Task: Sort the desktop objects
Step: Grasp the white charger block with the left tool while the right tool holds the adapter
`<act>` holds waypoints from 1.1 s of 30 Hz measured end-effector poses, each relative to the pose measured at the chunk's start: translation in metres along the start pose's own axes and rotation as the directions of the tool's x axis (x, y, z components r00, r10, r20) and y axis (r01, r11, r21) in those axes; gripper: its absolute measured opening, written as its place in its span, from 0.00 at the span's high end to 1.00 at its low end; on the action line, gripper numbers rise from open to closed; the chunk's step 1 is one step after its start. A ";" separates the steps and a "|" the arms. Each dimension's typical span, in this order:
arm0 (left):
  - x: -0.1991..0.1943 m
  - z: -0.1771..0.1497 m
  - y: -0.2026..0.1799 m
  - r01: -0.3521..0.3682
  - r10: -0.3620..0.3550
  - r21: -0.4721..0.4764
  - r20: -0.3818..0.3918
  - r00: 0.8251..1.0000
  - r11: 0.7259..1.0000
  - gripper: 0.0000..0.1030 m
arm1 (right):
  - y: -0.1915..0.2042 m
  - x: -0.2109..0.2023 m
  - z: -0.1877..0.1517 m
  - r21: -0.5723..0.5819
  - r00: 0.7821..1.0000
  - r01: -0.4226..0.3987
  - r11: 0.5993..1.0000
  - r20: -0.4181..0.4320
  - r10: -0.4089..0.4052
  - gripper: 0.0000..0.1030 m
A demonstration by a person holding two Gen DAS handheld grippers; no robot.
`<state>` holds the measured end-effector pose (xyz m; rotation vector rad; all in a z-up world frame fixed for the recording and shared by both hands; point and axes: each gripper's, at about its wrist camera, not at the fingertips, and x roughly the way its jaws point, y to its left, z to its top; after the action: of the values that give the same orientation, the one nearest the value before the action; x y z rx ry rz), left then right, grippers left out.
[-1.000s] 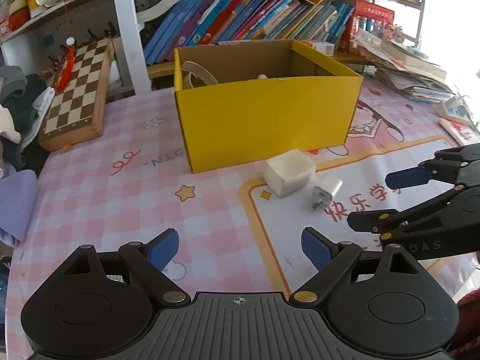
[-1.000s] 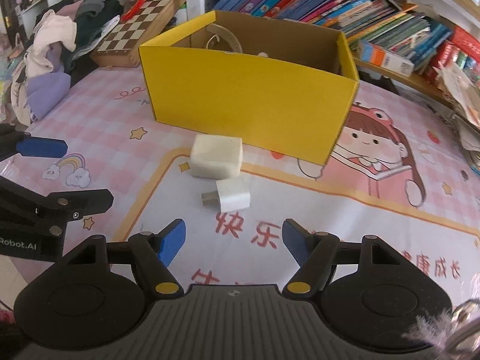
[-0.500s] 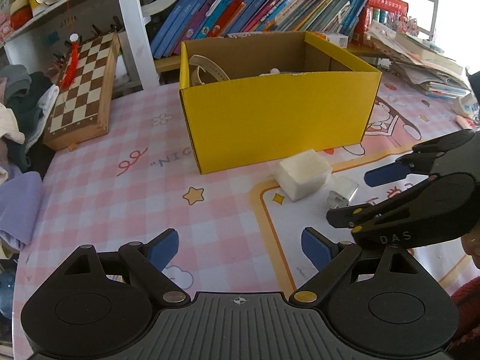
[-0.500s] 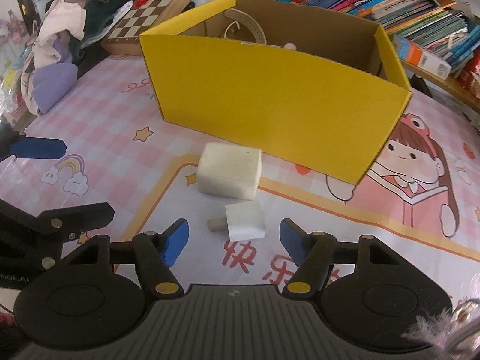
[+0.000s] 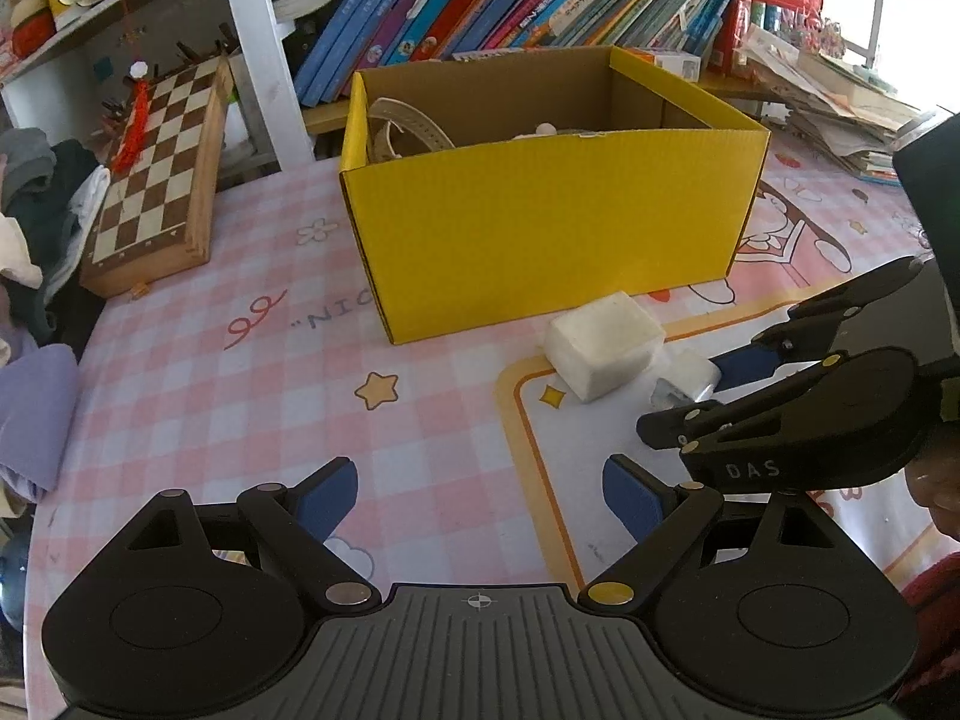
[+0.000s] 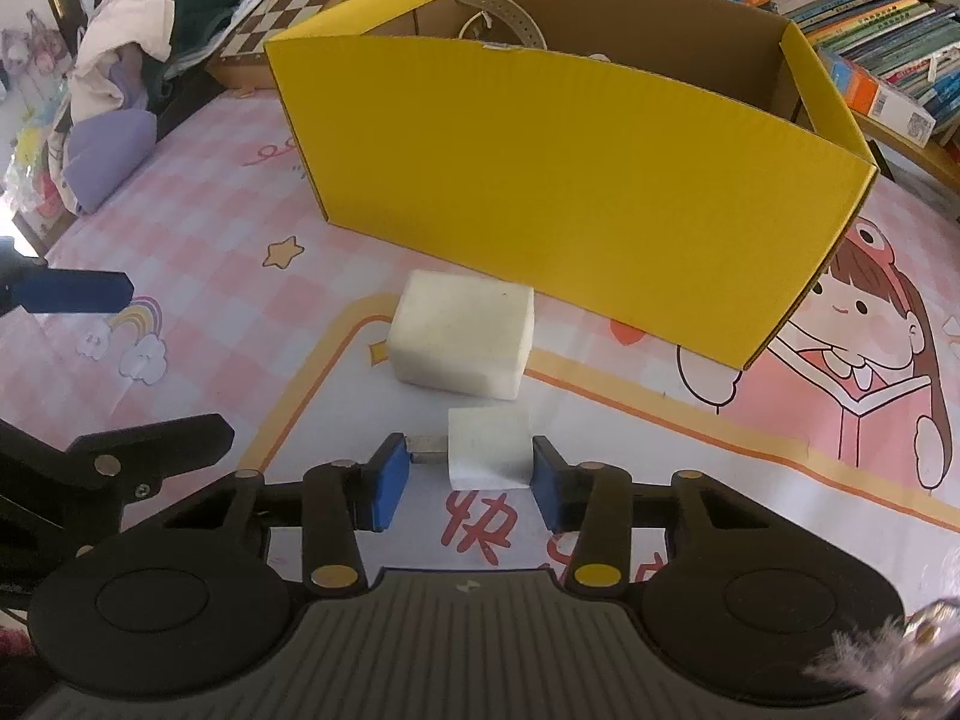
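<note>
— Where's the white charger plug [image 6: 489,447]?
— On the table [image 6: 228,276], clamped in the right hand-held gripper [image 6: 462,480], before the yellow box [image 6: 570,180].
— Inside?
— A pale strap [image 6: 501,12].
— Left hand-held gripper [image 5: 477,489]?
— Spread wide, empty.

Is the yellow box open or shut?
Open: the yellow box has no lid, and a pale strap shows inside.

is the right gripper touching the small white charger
Touching: the right wrist view shows the right gripper pads pressed on the charger, prongs one side, body the other.
</note>
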<state>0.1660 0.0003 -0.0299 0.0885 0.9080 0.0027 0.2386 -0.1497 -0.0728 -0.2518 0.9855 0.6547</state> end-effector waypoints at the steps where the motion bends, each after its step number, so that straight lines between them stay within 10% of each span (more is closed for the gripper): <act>1: 0.000 0.000 0.000 0.000 0.000 -0.002 0.000 1.000 1.000 0.11 | -0.001 -0.003 -0.001 0.001 1.000 0.002 1.000 0.009 -0.002 0.60; 33: 0.050 0.034 -0.040 0.063 -0.065 0.046 0.045 0.997 0.997 0.19 | -0.051 -0.031 -0.013 0.073 0.992 0.099 0.992 0.070 -0.104 0.60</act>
<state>0.2219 -0.0397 -0.0515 0.1004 0.8642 -0.0785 0.2490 -0.2085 -0.0585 -0.2142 0.9172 0.5325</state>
